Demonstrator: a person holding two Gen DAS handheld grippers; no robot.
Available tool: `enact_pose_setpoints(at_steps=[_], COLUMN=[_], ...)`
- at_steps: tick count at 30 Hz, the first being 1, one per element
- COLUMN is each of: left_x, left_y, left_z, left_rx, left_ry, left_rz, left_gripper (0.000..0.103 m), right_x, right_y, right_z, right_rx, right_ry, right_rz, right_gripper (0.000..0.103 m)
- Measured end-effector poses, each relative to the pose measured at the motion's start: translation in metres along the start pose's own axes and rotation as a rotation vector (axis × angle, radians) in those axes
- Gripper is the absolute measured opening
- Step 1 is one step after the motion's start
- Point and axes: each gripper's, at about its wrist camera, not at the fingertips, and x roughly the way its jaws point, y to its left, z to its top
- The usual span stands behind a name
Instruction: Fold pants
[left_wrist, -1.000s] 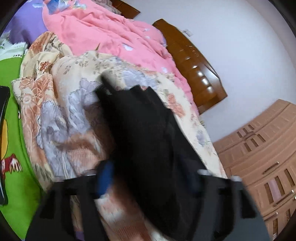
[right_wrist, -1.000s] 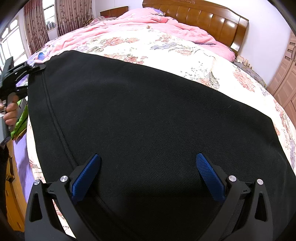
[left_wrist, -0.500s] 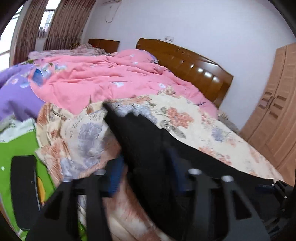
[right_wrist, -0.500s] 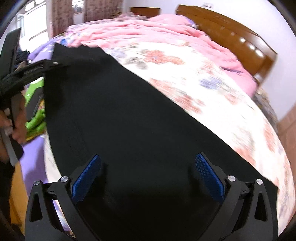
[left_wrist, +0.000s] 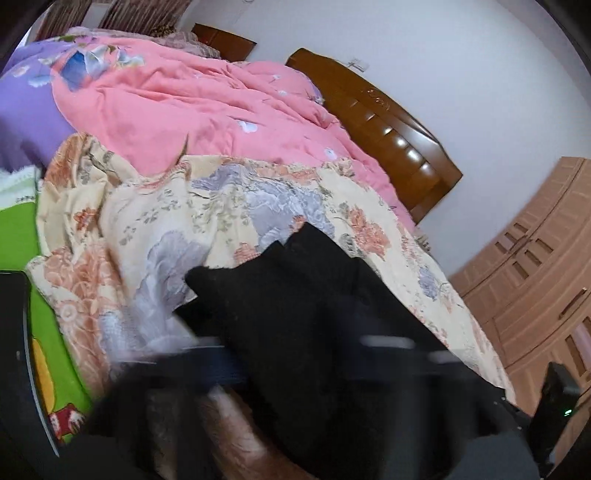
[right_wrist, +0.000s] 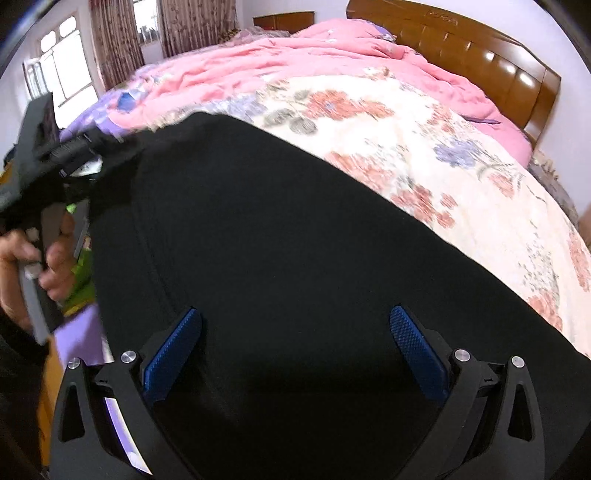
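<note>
Lying spread across the near part of the bed, the black pants (right_wrist: 295, 258) cover much of a cream floral quilt (right_wrist: 424, 147), with a pink duvet (right_wrist: 295, 55) bunched behind it toward the wooden headboard (right_wrist: 480, 48). The right gripper (right_wrist: 295, 354) hangs over the dark cloth with its blue pads (right_wrist: 173, 347) spread wide, nothing pinched between them. At the left edge of the right wrist view, the left gripper (right_wrist: 107, 155) is clenched on a corner of the pants, and a hand (right_wrist: 33, 266) holds its handle. From the left wrist view that gripper's fingers are smeared by blur, but black fabric (left_wrist: 314, 332) bunches up right between them. A light wooden wardrobe (left_wrist: 535, 277) stands by the white wall, and green bedding (left_wrist: 22, 236) shows at the far left
</note>
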Motion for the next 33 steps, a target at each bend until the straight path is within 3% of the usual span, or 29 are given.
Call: enact_pose_setpoints(at_steps=[2, 5, 10, 14, 16, 18, 19, 21, 25, 26, 28, 30, 33], left_x=[-0.016, -0.035, -0.047, -0.042, -0.039, -0.027, -0.022, -0.006, -0.022, -0.028, -0.028, -0.018, -0.003], left_y=[-0.006, -0.038, -0.072, -0.088, -0.08, -0.051, -0.035, 0.001, 0.024, 0.025, 0.028, 0.035, 0.043], left_z=[0.0, 0.0, 0.009, 0.008, 0.009, 0.009, 0.007, -0.004, -0.023, -0.025, -0.026, -0.025, -0.021], left_rx=[0.01, 0.142, 0.222, 0.252, 0.212, 0.083, 0.027, -0.104, -0.154, -0.158, -0.169, -0.199, -0.235], left_ry=[-0.057, -0.112, -0.1, -0.092, -0.084, -0.03, -0.01, 0.06, 0.018, -0.001, 0.001, 0.044, 0.084], left_rz=[-0.027, -0.019, -0.129, -0.135, -0.104, -0.096, -0.099, -0.085, -0.101, -0.094, -0.117, -0.153, -0.194], left_gripper=[0.009, 0.009, 0.008, 0.008, 0.009, 0.012, 0.018, 0.046, 0.054, 0.066, 0.069, 0.061, 0.061], right_x=[0.005, 0.026, 0.028, 0.028, 0.029, 0.03, 0.028, 0.029, 0.032, 0.032, 0.034, 0.03, 0.029], right_y=[0.002, 0.002, 0.007, 0.014, 0.017, 0.02, 0.021, 0.024, 0.031, 0.033, 0.036, 0.035, 0.034], right_z=[0.008, 0.01, 0.011, 0.011, 0.012, 0.012, 0.011, 0.011, 0.013, 0.013, 0.014, 0.012, 0.011], right_rx=[-0.011, -0.007, -0.021, -0.02, -0.018, -0.017, -0.016, -0.015, -0.015, -0.015, -0.016, -0.016, -0.016], right_ry=[-0.006, 0.044, 0.034, 0.035, 0.034, 0.032, 0.03, 0.028, 0.028, 0.028, 0.029, 0.028, 0.028], right_rz=[-0.012, -0.043, -0.07, -0.071, -0.069, -0.068, -0.067, -0.066, -0.067, -0.069, -0.073, -0.074, -0.074], right_gripper=[0.098, 0.099, 0.099, 0.099, 0.099, 0.099, 0.099, 0.099, 0.099, 0.099, 0.099, 0.099, 0.099])
